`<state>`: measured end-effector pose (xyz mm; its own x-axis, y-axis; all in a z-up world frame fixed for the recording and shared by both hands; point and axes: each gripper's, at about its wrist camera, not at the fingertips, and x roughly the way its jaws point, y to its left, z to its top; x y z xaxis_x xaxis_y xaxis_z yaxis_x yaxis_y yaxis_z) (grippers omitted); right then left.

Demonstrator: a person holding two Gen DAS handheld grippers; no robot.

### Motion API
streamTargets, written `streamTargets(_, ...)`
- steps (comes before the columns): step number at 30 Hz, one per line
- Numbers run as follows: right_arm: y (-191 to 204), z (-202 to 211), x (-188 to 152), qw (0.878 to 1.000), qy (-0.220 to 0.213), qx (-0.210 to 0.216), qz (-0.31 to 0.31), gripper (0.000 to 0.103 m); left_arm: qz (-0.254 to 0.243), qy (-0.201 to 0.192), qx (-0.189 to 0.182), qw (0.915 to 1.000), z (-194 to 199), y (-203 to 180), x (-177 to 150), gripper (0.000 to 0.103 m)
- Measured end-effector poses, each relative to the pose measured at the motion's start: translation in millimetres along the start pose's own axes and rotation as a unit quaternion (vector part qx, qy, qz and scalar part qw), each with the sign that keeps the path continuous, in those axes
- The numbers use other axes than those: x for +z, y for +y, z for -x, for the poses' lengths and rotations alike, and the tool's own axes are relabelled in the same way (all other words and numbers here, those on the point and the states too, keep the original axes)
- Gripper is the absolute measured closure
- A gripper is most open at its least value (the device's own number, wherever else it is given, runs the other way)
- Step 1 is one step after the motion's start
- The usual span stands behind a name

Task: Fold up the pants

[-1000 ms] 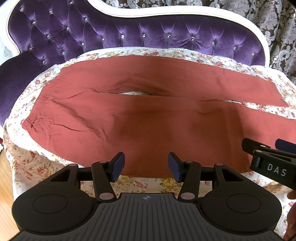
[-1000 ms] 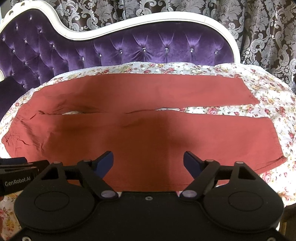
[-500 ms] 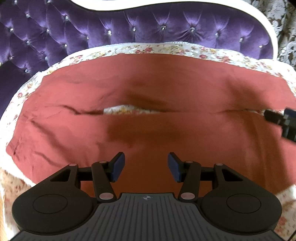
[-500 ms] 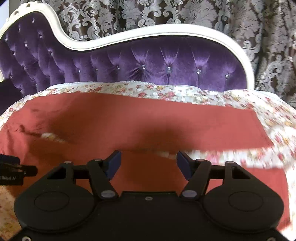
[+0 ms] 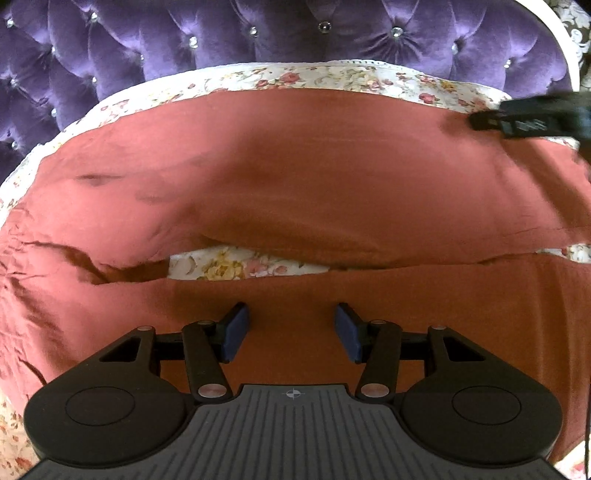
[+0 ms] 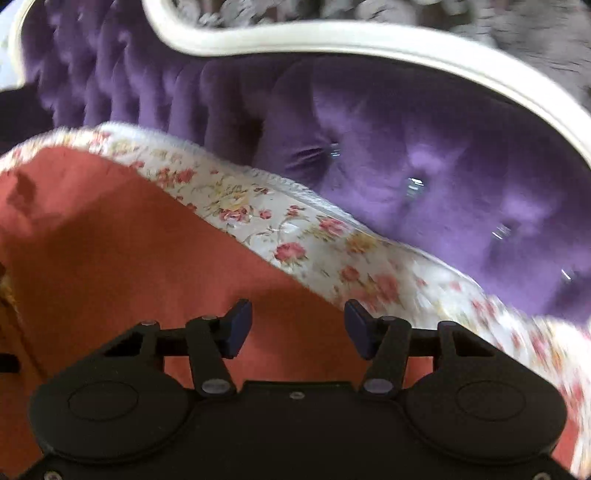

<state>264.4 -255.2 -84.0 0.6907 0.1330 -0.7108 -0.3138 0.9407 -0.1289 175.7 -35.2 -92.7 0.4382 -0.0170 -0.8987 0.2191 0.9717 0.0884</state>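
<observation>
Rust-red pants (image 5: 303, 177) lie spread flat on a floral sheet (image 5: 332, 75), waist to the left, both legs running right with a gap at the crotch. My left gripper (image 5: 291, 330) is open and empty, over the near leg just short of the crotch gap. My right gripper (image 6: 297, 328) is open and empty, over the far leg's back edge; it shows blurred in the left wrist view (image 5: 532, 120) at the upper right. The pants also show in the right wrist view (image 6: 129, 258).
The floral sheet (image 6: 314, 240) covers a purple tufted sofa seat. The purple button-tufted backrest (image 5: 295, 33) rises close behind the pants, with a white frame (image 6: 332, 40) and patterned curtains behind it.
Both grippers have moved forward over the pants toward the backrest. The right gripper has swept from the near leg to the far leg's back edge; its view is motion-blurred. Both stay open.
</observation>
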Motion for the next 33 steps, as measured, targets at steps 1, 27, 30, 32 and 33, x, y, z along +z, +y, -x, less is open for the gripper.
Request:
streamTargets(1, -5, -9, 3, 1.000, 0.010, 0.010, 0.006, 0.042, -0.003, -0.003, 0.000, 1.0000, 1, 0, -1, 0.052)
streamTargets(27, 90, 114, -34, 0.986, -0.078, 0.037, 0.141, 0.094, 0.040, -0.059, -0.061, 0.9956, 55, 33, 51, 0.051)
streamTargets(30, 115, 118, -57, 0.983, -0.075, 0.016, 0.165, 0.094, 0.055, -0.053, -0.085, 0.9934, 55, 33, 68, 0.050)
streamTargets(32, 121, 117, -66, 0.985, -0.072, 0.017, 0.157, 0.094, 0.064, -0.037, -0.099, 0.9923, 48, 31, 74, 0.049)
streamTargets(33, 122, 114, -69, 0.985, -0.071, 0.014, 0.156, 0.094, 0.067, -0.027, -0.106, 0.9917, 43, 29, 78, 0.049)
